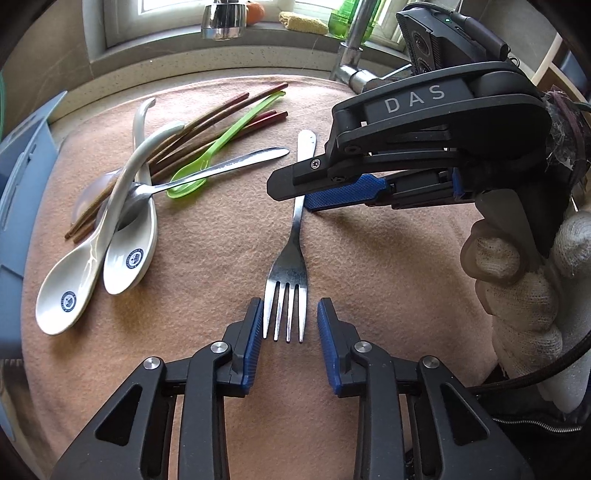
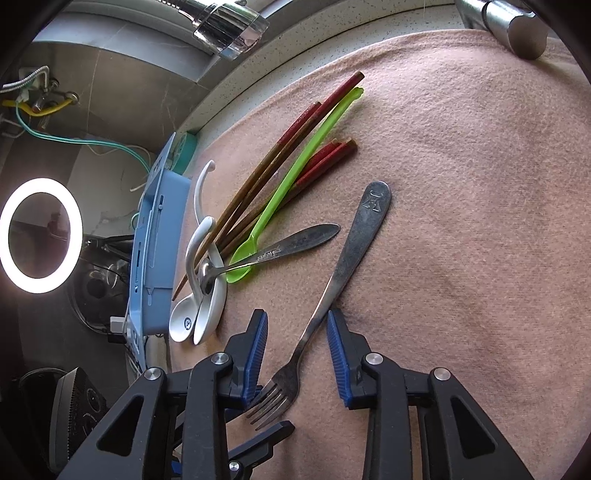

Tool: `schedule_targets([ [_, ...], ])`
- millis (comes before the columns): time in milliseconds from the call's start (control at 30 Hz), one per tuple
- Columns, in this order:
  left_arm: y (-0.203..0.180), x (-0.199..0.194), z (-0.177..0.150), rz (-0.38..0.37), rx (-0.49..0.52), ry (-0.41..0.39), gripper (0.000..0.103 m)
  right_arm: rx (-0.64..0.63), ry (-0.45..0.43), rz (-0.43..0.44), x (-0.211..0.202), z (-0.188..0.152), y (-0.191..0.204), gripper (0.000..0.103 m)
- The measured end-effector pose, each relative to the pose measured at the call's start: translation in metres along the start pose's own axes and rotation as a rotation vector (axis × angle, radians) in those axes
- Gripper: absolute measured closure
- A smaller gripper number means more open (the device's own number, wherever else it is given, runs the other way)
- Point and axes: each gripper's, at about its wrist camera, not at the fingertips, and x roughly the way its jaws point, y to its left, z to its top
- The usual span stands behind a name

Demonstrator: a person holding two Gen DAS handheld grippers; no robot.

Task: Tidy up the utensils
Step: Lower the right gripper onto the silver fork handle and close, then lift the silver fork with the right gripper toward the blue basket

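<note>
A steel fork (image 1: 291, 254) lies on the pink cloth (image 1: 369, 266), tines toward me. My left gripper (image 1: 290, 321) is open, its blue pads either side of the tines. My right gripper (image 1: 295, 192) comes in from the right, over the fork's handle; in its own view (image 2: 297, 332) it is open with the fork's neck (image 2: 321, 310) between the fingers. To the left lies a pile: two white ceramic spoons (image 1: 125, 251), a steel spoon (image 1: 221, 170), a green plastic spoon (image 1: 218, 151) and several red-brown chopsticks (image 1: 221, 114).
A light blue plastic organizer (image 2: 155, 236) stands at the cloth's left edge. A chrome faucet (image 1: 223, 18) hangs over the back, with a windowsill behind it. A ring light (image 2: 40, 236) glows at far left.
</note>
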Motion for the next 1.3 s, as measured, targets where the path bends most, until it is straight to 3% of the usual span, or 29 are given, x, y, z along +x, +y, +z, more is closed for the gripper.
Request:
schedule_targets([
  [67,-0.001,0.002,0.002,0.009,0.002,-0.002,0.081,-0.009,-0.002,-0.015,0.0,-0.001,0.001,0.075],
  [433,0.006,-0.005,-0.004,-0.011,-0.004,-0.032,0.082,-0.04,-0.02,-0.092,0.003,-0.003,0.009,0.079],
  [533,0.007,-0.009,-0.007,-0.012,-0.01,-0.034,0.082,-0.031,-0.028,-0.107,0.004,-0.005,0.008,0.09],
  [933,0.006,-0.01,-0.009,-0.024,-0.012,-0.051,0.081,0.034,-0.025,-0.032,0.001,-0.004,-0.007,0.091],
  [1300,0.003,-0.037,-0.007,-0.049,-0.018,-0.104,0.082,0.038,-0.068,-0.006,-0.026,-0.009,0.007,0.094],
])
